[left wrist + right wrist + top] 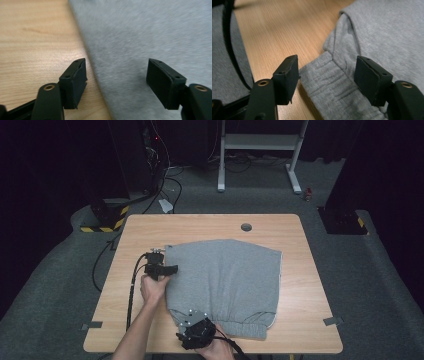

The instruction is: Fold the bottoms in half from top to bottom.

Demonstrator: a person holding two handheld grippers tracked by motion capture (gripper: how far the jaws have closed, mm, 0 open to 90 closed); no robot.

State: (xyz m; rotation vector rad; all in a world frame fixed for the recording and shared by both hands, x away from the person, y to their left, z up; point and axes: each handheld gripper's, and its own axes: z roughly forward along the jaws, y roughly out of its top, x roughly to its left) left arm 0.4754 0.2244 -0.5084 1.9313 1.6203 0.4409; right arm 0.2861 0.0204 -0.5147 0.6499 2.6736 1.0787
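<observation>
A grey folded garment (225, 280) lies flat in the middle of the wooden table (210, 222), its gathered waistband (245, 328) toward the near edge. My left gripper (167, 268) hovers at the garment's left edge, open; in the left gripper view the grey cloth (150, 37) lies between and beyond the jaws, its edge running past the left jaw. My right gripper (192, 325) sits at the near left corner of the garment, open. In the right gripper view the waistband corner (327, 80) lies between the two jaws, not pinched.
A round cable hole (246, 226) sits near the table's far edge. Bare wood (125, 315) lies left of the garment and a strip right of it. A white desk frame (260, 150) and black stands with cables stand on the grey floor beyond.
</observation>
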